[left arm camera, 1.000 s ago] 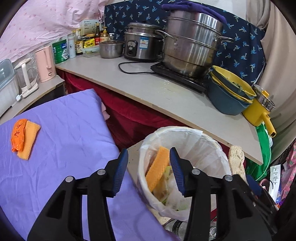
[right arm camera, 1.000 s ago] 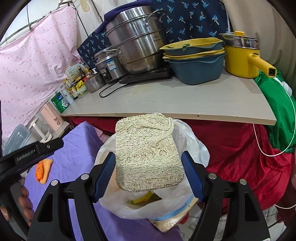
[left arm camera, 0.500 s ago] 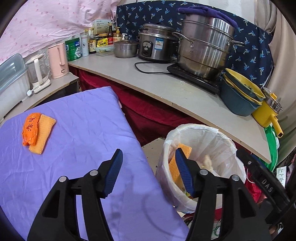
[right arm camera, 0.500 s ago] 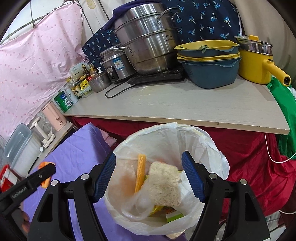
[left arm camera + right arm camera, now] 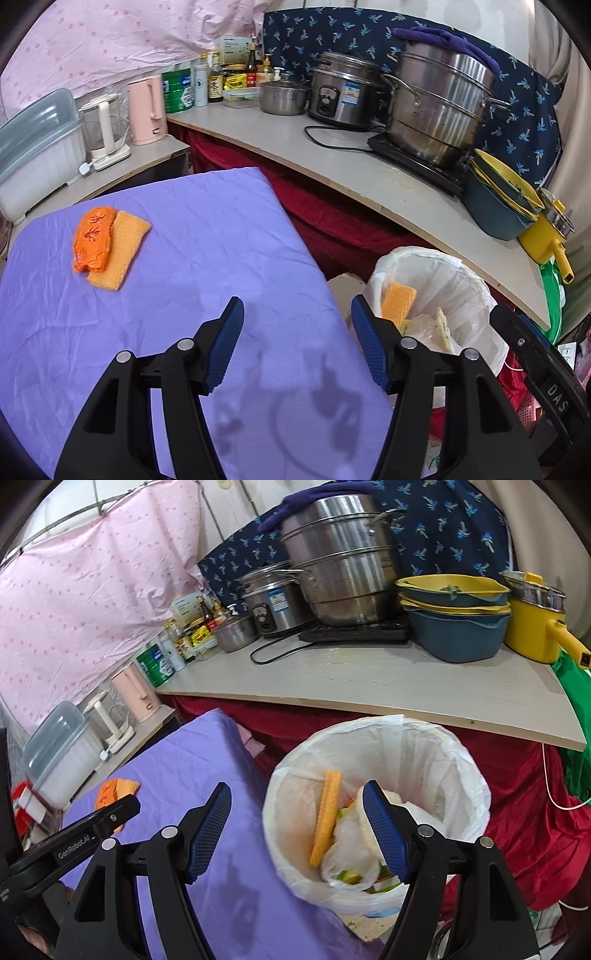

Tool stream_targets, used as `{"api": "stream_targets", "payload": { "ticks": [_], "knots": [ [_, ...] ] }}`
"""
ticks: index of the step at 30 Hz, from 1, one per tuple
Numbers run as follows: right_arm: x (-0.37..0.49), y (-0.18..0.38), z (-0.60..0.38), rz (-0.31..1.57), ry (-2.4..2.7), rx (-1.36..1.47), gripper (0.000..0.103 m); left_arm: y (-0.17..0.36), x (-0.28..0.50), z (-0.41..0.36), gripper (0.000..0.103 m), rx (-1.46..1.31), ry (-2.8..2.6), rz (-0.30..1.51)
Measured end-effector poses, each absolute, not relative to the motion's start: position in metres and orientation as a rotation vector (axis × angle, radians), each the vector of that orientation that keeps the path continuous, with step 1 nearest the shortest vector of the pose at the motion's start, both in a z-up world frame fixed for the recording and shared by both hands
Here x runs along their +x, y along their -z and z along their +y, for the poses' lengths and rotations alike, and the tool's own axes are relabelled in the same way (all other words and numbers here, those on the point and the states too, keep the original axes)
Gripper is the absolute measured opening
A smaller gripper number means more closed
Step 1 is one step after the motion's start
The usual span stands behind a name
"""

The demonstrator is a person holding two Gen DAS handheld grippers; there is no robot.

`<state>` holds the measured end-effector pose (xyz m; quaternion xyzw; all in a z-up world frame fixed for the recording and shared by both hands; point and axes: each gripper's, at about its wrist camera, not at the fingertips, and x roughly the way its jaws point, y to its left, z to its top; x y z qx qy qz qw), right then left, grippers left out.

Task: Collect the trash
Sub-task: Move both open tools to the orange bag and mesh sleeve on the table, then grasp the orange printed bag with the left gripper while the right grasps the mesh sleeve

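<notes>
Bottle labels (image 5: pixel 215 86) (too small) unreadable

Both tongs gape wide, gripping nothing — left tongs (image 5: pixel 297 317) beside right tongs (image 5: pixel 297 803), level, pointing forward.

Purple cloth (image 5: pixel 207 266) lies open up to the orange sponge (image 5: pixel 120 251) and packet (image 5: pixel 92 238)

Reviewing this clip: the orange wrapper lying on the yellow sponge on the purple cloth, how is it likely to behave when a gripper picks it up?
The orange wrapper looks crinkled and thin, so it is probably light and floppy and may crumple between the fingers. It overlaps the yellow sponge, so a low pinch could lift or drag both. The purple cloth is wrinkled and may bunch if scraped.
</notes>
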<state>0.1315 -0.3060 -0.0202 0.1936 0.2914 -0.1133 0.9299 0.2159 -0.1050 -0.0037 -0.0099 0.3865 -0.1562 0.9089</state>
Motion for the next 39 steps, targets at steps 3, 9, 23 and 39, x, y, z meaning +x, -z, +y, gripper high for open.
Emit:
{"api": "stream_targets", "payload": {
  "ticks": [3,9,23,39],
  "knots": [
    [0.133,0.019,-0.29,0.603,0.21,0.383,0.071,0.003,0.215,-0.088,0.057,-0.028,0.298,0.791],
    [0.142,0.019,-0.248,0.625,0.158,0.367,0.071,0.004,0.213,-0.043,0.057,-0.046,0.232,0.797],
    [0.183,0.027,-0.131,0.695,-0.012,0.291,0.071,0.016,0.222,0.079,0.057,-0.101,0.042,0.815],
    [0.261,0.059,-0.048,0.777,-0.103,0.246,0.071,0.037,0.271,0.155,0.069,-0.151,-0.03,0.841]
  ]
}}
